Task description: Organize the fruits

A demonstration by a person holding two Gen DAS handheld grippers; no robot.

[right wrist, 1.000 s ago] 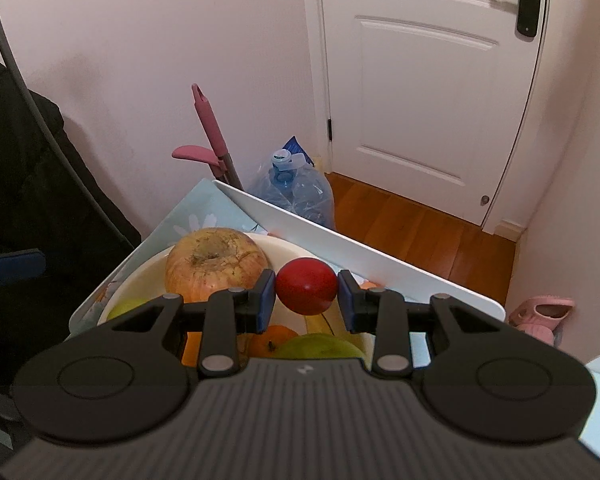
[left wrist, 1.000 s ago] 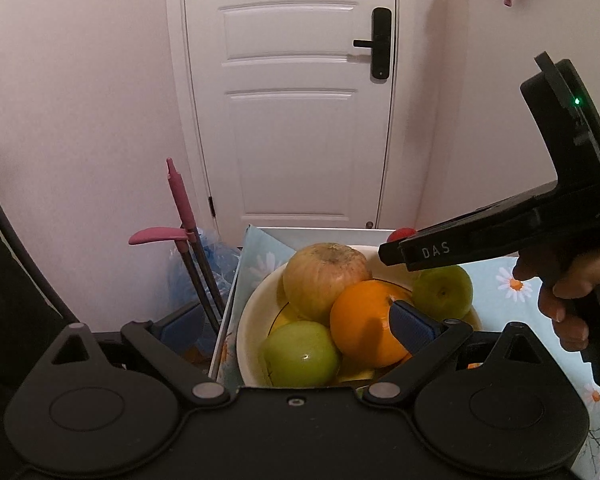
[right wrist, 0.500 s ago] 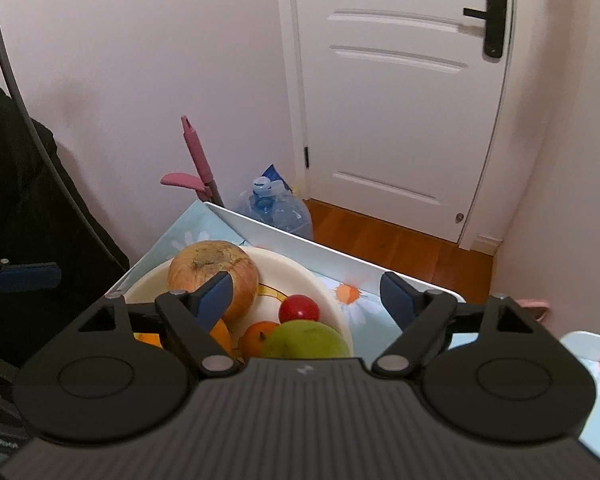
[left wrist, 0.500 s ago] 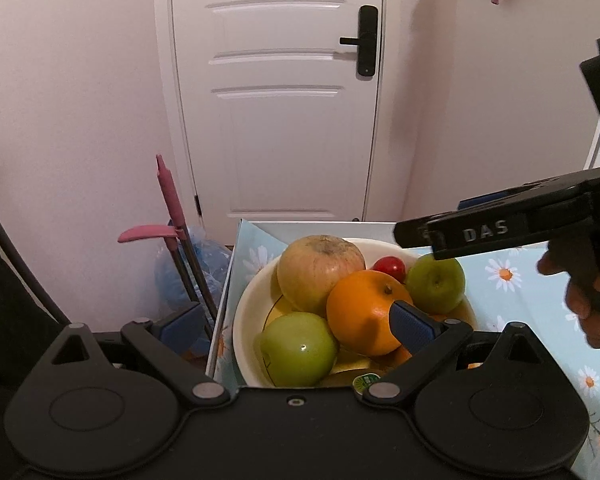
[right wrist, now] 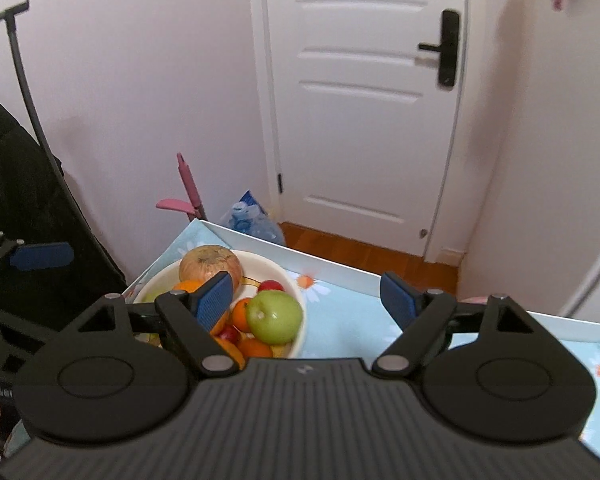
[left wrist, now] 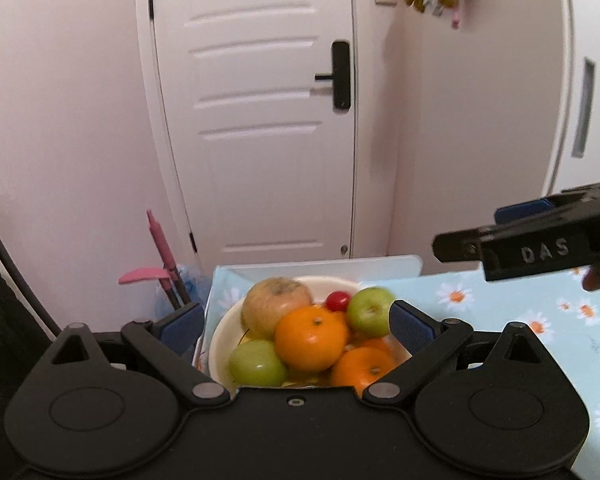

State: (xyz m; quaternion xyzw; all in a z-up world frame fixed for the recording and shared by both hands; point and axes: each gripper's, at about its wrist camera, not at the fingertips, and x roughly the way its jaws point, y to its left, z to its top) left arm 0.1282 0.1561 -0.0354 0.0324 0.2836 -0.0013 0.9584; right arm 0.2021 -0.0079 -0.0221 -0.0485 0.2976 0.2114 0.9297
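A cream bowl stands at the table's far left corner, also in the right wrist view. It holds a brownish apple, oranges, green apples and a small red fruit, which also shows in the right wrist view. My left gripper is open and empty, just in front of the bowl. My right gripper is open and empty, pulled back to the right of the bowl; it also shows in the left wrist view.
The table carries a light blue daisy cloth and a white raised edge at the far side. Beyond it are a white door, a pink-handled tool, a water bottle on the floor and pink walls.
My right gripper opened and let the small red fruit go into the bowl, then drew back up and to the right. My left gripper also backed away from the bowl.
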